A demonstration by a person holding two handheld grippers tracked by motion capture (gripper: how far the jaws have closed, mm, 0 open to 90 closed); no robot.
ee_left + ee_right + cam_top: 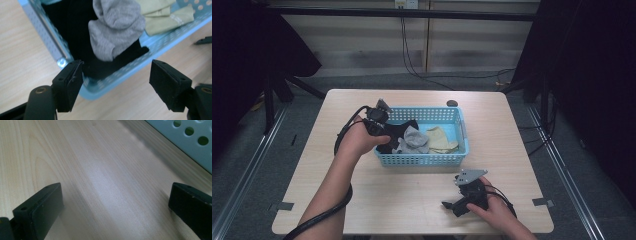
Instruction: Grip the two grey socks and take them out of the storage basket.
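Socks (115, 32) in blue basket (462, 130); left tongs (116, 75) above

Tabletop (362, 195): light wood grain | blue perforated basket (422, 159) resting at centre | small dark round object (452, 103) at far edge | right hand-held gripper (452, 205) resting near front edge

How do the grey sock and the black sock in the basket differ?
The grey sock is light and bunched, lying on top; the black sock is dark, spread beneath it, nearer the open left claw. Both lie inside the blue basket.
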